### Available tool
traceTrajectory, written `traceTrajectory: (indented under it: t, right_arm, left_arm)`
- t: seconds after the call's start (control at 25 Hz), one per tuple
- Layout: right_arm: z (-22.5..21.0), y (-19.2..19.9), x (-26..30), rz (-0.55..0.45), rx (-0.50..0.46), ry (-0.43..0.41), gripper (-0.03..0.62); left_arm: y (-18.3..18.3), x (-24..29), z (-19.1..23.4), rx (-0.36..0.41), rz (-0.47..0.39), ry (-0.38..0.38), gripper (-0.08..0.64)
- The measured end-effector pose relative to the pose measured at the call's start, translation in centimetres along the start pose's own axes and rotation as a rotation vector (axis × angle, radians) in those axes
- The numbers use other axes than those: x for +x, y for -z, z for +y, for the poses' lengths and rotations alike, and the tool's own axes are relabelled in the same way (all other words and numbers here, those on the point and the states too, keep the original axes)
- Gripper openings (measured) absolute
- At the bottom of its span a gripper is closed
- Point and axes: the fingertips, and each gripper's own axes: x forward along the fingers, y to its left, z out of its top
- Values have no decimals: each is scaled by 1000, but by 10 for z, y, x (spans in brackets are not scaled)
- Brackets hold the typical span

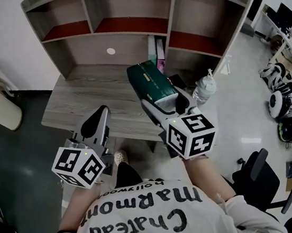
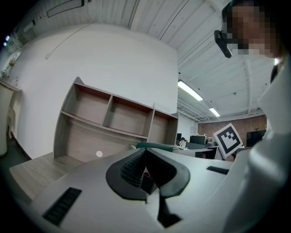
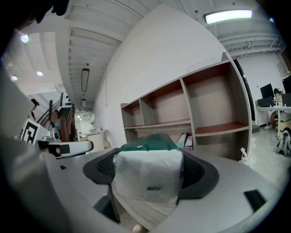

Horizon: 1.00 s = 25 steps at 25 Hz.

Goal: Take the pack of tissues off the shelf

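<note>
The pack of tissues [image 1: 153, 83], dark green with a white end, hangs above the wooden desk [image 1: 83, 105] in front of the shelf unit [image 1: 115, 29]. My right gripper [image 1: 163, 104] is shut on its near end. In the right gripper view the pack [image 3: 148, 175] fills the space between both pads of the right gripper [image 3: 148, 168]. My left gripper [image 1: 96, 124] hovers at the desk's front edge with its fingers together and nothing in them. In the left gripper view the left gripper [image 2: 143, 157] shows its pads meeting, and the green pack [image 2: 157, 146] peeks out beyond them.
Two upright books [image 1: 155, 50] stand in the shelf's lower right bay. A clear water bottle [image 1: 205, 89] sits at the desk's right end. An office chair [image 1: 255, 175] stands on the floor to the right. More desks and equipment fill the far right.
</note>
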Motion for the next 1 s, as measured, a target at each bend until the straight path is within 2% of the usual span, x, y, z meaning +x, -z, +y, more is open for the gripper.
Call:
traceTrajectory:
  t: [1.0]
  right_arm:
    - [3, 14, 0, 30, -8, 16, 402]
  left_arm:
    - [3, -12, 4, 1, -4, -8, 18]
